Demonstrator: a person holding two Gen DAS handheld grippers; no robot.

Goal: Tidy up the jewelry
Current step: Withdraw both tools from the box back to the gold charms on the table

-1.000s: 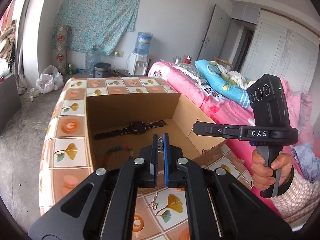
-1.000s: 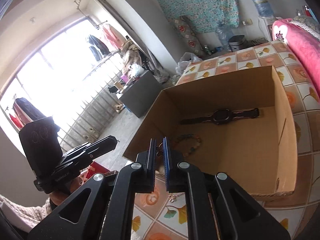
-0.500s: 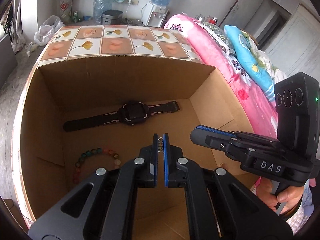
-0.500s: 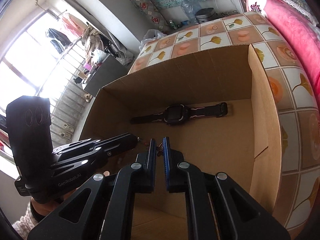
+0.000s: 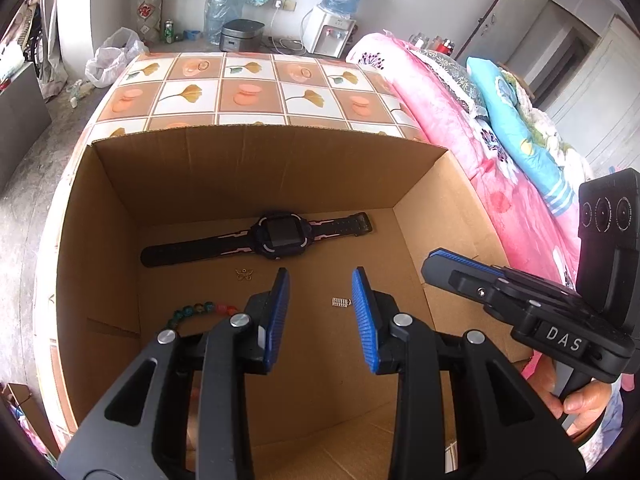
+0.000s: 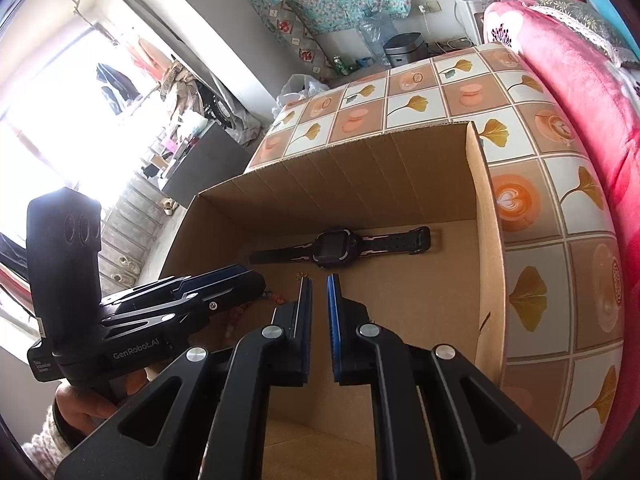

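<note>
1. Inside the open cardboard box (image 5: 224,168) on the tiled counter (image 5: 256,92), both grippers point down at the floor of the box, with its four walls rising around them.
2. Along the far wall lies a black watch (image 5: 276,234), strap stretched out flat, well clear of the side walls.
3. Near the left wall a beaded bracelet (image 5: 200,308) rests on the box floor, partly hidden behind the left gripper's frame.
4. A small gold charm (image 5: 243,275) lies just in front of the watch strap, apart from it.
5. A tiny silver piece (image 5: 341,301) lies on the cardboard just beside the inner edge of the right-hand blue pad.
6. Bare cardboard fills the middle and the right half of the box floor, so that side has the most room.
7. The left gripper (image 5: 320,300) has its jaws opening; the pads stand apart and press on nothing, and the silver piece lies below the gap on the cardboard.
8. The right gripper (image 6: 319,292) has its pads nearly pressed together, a narrow slit between them; I cannot tell whether anything is pinched there.
9. Seen from the left wrist, the right gripper hangs over the right wall of the box, held by a hand (image 5: 576,400).
10. A pink bed (image 5: 460,120) runs just beside the counter's right edge.
</note>
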